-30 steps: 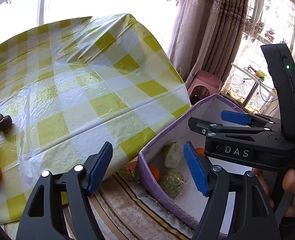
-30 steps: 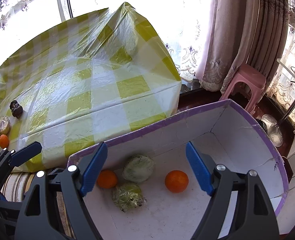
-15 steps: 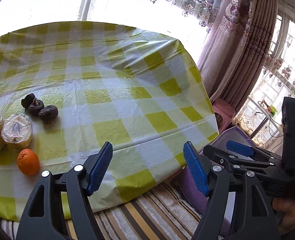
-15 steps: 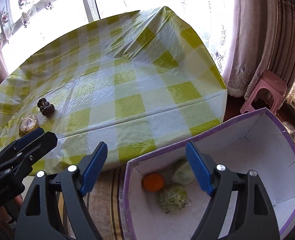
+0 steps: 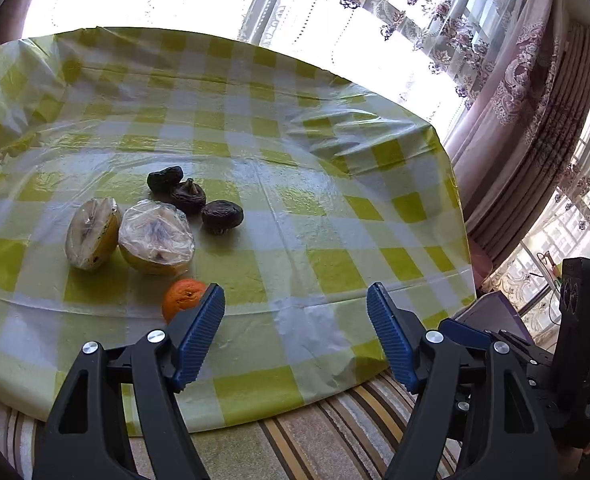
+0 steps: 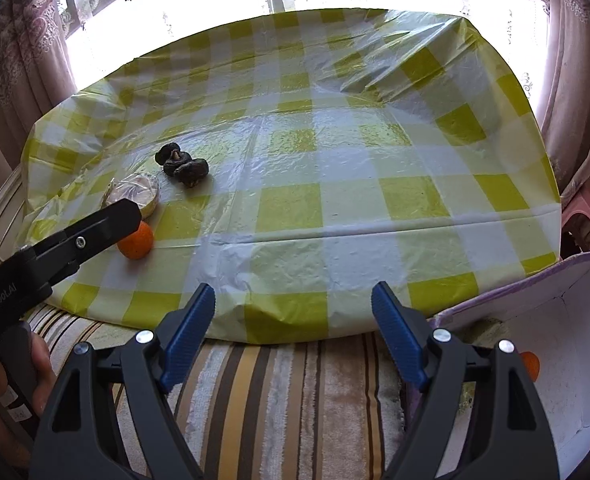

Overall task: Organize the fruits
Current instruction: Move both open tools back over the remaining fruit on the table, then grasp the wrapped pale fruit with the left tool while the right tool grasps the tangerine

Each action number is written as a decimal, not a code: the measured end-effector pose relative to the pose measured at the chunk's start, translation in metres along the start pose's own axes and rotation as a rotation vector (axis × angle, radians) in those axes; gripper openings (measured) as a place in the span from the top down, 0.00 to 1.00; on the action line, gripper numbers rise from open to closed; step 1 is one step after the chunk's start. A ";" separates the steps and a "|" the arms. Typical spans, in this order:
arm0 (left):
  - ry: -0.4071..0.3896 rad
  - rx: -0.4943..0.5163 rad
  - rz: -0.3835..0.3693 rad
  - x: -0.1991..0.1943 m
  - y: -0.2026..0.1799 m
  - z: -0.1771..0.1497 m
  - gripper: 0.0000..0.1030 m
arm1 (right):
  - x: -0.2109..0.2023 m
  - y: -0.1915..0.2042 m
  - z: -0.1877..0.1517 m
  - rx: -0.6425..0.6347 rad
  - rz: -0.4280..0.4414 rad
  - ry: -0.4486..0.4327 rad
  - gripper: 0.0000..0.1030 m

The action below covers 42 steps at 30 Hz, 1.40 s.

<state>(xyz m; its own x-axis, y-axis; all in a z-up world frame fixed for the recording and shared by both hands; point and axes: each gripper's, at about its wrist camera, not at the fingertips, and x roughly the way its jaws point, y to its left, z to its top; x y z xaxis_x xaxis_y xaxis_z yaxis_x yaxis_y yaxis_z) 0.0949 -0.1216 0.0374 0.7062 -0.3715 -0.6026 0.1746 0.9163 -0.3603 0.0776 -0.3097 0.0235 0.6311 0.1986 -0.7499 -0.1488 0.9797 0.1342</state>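
A home living room: a desk (image 5: 335, 208) under a yellow-checked plastic cloth stands before bright windows hung with floral lace curtains (image 5: 527, 72), with a striped rug (image 6: 295, 400) and a pink plastic stool (image 6: 587, 216) nearby.

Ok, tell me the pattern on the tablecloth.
The tablecloth is a yellow-green and white check under a glossy, wrinkled plastic sheen; the right wrist view shows it best.

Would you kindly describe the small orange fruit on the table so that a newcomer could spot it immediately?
Start at the table with the yellow-and-white checked cloth. Near its front edge lies a cluster of fruit: three dark shrivelled pieces at the back, then two plastic-wrapped yellow halves. The orange sits in front of them, nearest the edge, the only round, bright orange, unwrapped piece.
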 end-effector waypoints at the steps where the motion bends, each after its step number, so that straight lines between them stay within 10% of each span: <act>1: 0.000 -0.013 0.006 -0.002 0.006 -0.001 0.31 | 0.002 0.006 0.000 -0.012 0.005 0.003 0.22; 18: 0.008 -0.151 0.171 -0.028 0.097 0.001 0.31 | 0.034 0.087 0.000 -0.119 0.116 0.039 0.33; 42: 0.047 -0.195 0.185 0.002 0.137 0.018 0.32 | 0.071 0.136 0.018 -0.215 0.112 0.011 0.33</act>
<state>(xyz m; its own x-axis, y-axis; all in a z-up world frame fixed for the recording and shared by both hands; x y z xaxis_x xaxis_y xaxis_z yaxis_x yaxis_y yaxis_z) 0.1323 0.0064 -0.0006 0.6808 -0.2109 -0.7015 -0.0932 0.9249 -0.3686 0.1156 -0.1617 0.0002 0.5931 0.3040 -0.7456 -0.3769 0.9231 0.0766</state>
